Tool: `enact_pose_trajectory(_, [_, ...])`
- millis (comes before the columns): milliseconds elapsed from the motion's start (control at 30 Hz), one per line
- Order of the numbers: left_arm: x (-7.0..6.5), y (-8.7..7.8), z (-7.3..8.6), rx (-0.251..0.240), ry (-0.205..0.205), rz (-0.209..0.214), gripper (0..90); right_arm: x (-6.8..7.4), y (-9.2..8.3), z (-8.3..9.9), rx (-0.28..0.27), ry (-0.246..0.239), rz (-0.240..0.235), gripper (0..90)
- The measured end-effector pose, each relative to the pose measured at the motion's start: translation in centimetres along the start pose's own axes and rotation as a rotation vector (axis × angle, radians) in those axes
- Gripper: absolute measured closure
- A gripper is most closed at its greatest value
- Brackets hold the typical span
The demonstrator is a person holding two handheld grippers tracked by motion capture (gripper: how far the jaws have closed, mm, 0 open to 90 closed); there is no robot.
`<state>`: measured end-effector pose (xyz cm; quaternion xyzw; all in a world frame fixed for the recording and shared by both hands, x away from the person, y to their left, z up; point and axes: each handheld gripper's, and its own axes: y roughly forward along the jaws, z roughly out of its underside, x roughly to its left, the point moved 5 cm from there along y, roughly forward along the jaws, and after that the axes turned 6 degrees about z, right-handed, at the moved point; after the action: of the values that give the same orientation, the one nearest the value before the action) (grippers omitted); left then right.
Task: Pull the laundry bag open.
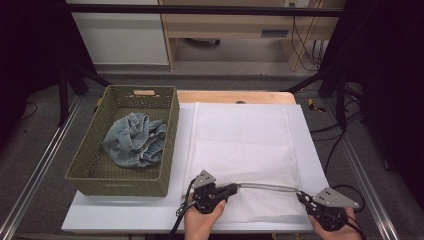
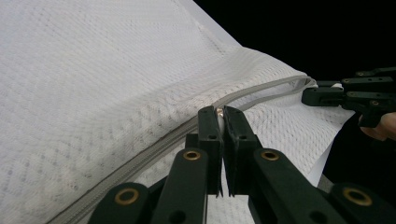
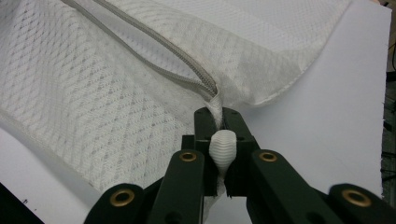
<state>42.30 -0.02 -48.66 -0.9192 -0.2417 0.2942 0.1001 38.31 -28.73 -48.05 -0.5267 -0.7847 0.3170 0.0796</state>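
A white mesh laundry bag [image 1: 245, 145] lies flat on the white table cover [image 1: 125, 212], its grey zipper [image 1: 267, 187] running along the near edge. My left gripper [image 1: 235, 188] is shut on the small metal zipper pull [image 2: 220, 111], partway along the zipper [image 2: 154, 142]. At the zipper's right end, my right gripper [image 1: 301, 196] is shut on a bunched white fabric tab [image 3: 222, 147] of the bag, just below where the zipper [image 3: 154, 46] ends. The zipper is pulled straight between the two grippers. The left gripper view shows the right gripper [image 2: 308, 95] farther off at the bag's corner.
A green woven basket [image 1: 172, 135] stands at the left of the table with a crumpled blue denim garment [image 1: 135, 140] inside. The wooden table edge [image 1: 235, 96] shows behind the bag. Cables and black frame posts [image 1: 340, 95] stand to the right.
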Motion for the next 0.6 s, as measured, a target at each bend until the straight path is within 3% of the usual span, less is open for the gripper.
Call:
enact_pose_trajectory(333, [0.9,-1.2,-0.2,-0.016,-0.020,-0.016,86.8,0.1,0.1,0.1,0.007,-0.007,-0.006,86.4])
enact_pose_trajectory(600, [0.9,-2.1,-0.4,-0.024,-0.006,-0.028,86.8,0.1,0.0,0.1,0.006,-0.006,-0.005,86.4])
